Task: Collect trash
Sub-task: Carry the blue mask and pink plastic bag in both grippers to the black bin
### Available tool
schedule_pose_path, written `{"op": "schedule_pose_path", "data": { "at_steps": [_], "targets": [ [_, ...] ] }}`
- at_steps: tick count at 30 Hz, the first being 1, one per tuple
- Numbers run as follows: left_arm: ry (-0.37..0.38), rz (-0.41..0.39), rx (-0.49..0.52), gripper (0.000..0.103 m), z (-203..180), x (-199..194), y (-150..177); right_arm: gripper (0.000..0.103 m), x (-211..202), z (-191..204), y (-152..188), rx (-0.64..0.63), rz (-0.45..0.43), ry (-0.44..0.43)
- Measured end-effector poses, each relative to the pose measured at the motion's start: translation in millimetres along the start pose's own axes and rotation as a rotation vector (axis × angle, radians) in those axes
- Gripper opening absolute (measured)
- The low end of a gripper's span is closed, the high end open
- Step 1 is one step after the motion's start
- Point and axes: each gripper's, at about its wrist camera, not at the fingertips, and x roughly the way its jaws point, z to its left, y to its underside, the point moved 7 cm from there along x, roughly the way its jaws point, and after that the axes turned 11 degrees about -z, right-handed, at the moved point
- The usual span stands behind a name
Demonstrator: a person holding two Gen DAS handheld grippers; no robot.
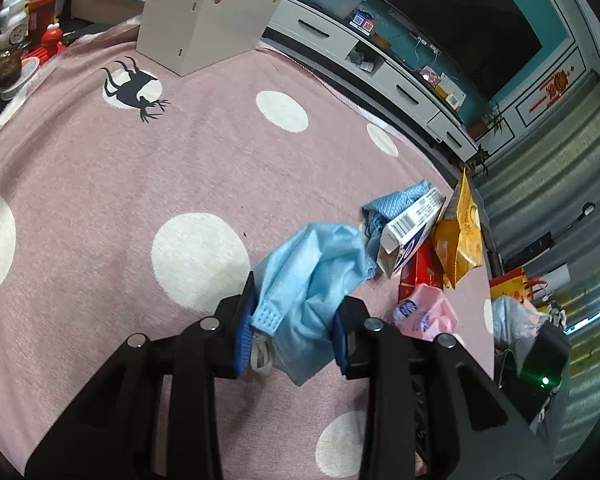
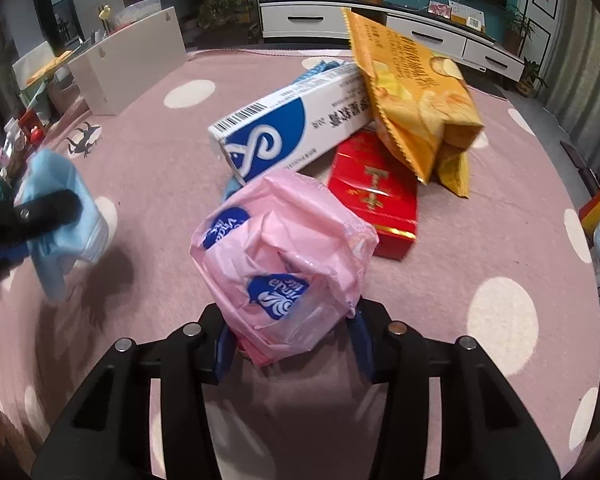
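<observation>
Right then, the left gripper [image 1: 294, 330] was pinching a crumpled blue face mask [image 1: 314, 276] between its blue pads, and the mask hung a little above the pink spotted cloth [image 1: 100, 184], away from the pile.

The right gripper [image 2: 290, 346] pointed down at a pink tissue wrapper [image 2: 278, 256]. The wrapper sat right between the two jaws, puffed up and soft. The jaws stood partly spread on each side of it. It was hard to tell if the pads were pressing on the plastic yet, because the wrapper hid them.

Just past the wrapper lay the rest of the trash, all touching in one heap near the far right edge of the cloth. A red box [image 2: 374, 196] lay flat behind the wrapper. A white and blue carton [image 2: 284, 130] lay with its long side slanting up and away to the right. A yellow snack bag [image 2: 414, 100] leaned over both of them.

The right hand was much nearer to the heap than the left hand was. So the next grab probably belonged to the right gripper, with the wrapper straight ahead of its jaws and the longer boxes waiting behind it.
</observation>
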Motion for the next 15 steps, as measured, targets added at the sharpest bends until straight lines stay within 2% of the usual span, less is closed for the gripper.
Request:
{"op": "schedule_pose_path", "data": {
  "at_steps": [10,15],
  "targets": [
    [-0.01,0.033,0.045,0.033,-10,7,13,0.048,-14,-21,14,0.041,0.008,0.013],
    [-0.015,0.041,0.051,0.033,-10,9,16,0.048,-26,-26,11,0.046,-0.015,0.018]
  ]
}}
